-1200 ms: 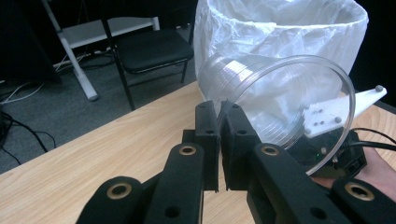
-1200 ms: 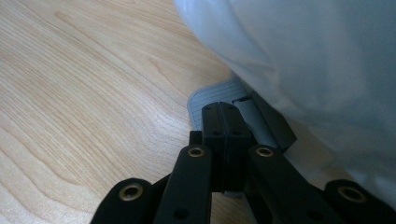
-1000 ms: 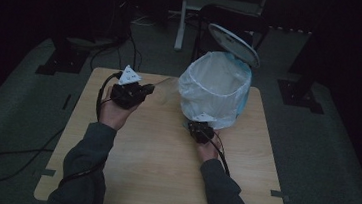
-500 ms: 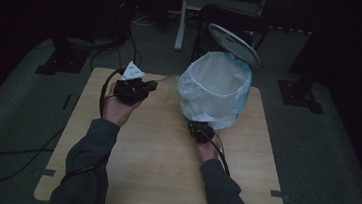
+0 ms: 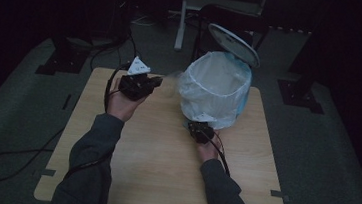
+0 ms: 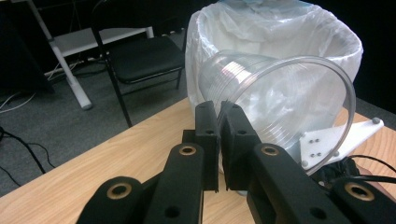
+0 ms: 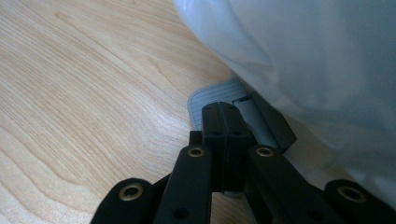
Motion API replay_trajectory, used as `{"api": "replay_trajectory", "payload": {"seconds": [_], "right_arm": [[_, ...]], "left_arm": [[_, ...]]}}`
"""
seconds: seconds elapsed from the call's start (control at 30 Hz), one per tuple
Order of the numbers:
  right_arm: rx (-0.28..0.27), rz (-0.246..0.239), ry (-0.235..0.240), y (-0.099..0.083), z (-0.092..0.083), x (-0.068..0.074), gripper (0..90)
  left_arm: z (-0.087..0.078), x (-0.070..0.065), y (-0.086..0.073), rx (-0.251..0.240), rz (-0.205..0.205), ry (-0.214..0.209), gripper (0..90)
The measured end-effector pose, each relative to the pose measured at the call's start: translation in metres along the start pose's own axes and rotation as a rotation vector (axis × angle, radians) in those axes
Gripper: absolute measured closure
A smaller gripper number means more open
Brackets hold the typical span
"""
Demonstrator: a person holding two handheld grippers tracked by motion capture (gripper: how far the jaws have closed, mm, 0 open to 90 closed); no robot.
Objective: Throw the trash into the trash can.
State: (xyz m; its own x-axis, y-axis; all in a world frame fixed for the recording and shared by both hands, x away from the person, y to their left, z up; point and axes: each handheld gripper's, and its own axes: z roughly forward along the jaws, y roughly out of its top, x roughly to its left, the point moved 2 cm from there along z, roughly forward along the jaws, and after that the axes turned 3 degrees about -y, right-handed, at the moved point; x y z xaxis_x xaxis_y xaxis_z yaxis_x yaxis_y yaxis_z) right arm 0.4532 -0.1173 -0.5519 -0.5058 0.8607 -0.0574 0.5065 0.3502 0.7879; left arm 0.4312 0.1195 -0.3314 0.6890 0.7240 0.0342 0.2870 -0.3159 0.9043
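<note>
1. The high view is really dark, so the clear plastic cup (image 6: pixel 280 107) is nearly impossible to pick out there. It's just a faint glint between the left gripper (image 5: pixel 157 81) and the bin (image 5: pixel 216 90). The left gripper view shows it properly.
2. In that view the cup gets cut off by the jaws at the bottom, and its base sits against the white bag liner (image 6: pixel 275 42), so I can't tell whether it touches the bag or just hangs in front of it.
3. Left gripper (image 6: pixel 220 108): jaws pressed together on the cup's rim, pinching the thin wall between them. The cup lies on its side, mouth towards the camera, up off the worktop (image 5: pixel 164 155) near the far edge, just beside the bin.
4. Right gripper (image 7: pixel 226 112): jaws pressed together with nothing between them, tips resting on the bin's grey ribbed foot pedal (image 7: pixel 219 95). The bag bulges over most of the pedal's far end, so that part is hidden.
5. The bin stands at the worktop's far right corner with its round lid (image 5: pixel 234 43) tipped up. Can't see what's inside the bag from any angle.
6. The worktop is light wood grain. Around it there's grey floor, cables trailing at the left, and a black chair (image 6: pixel 140 56) behind.
</note>
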Motion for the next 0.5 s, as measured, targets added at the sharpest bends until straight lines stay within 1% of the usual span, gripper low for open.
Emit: {"api": "replay_trajectory", "payload": {"seconds": [0.27,0.43,0.5], "right_arm": [[0.002,0.002,0.000,0.000,0.000,0.000,90.0],[0.001,0.004,-0.001,0.000,0.000,0.000,90.0],[0.000,0.004,0.000,0.000,0.000,0.000,90.0]], "left_arm": [[0.004,0.001,0.008,0.002,0.005,-0.003,87.2],[0.010,-0.001,0.012,0.002,0.011,-0.014,87.2],[0.012,-0.002,0.013,0.000,0.007,-0.018,87.1]]}}
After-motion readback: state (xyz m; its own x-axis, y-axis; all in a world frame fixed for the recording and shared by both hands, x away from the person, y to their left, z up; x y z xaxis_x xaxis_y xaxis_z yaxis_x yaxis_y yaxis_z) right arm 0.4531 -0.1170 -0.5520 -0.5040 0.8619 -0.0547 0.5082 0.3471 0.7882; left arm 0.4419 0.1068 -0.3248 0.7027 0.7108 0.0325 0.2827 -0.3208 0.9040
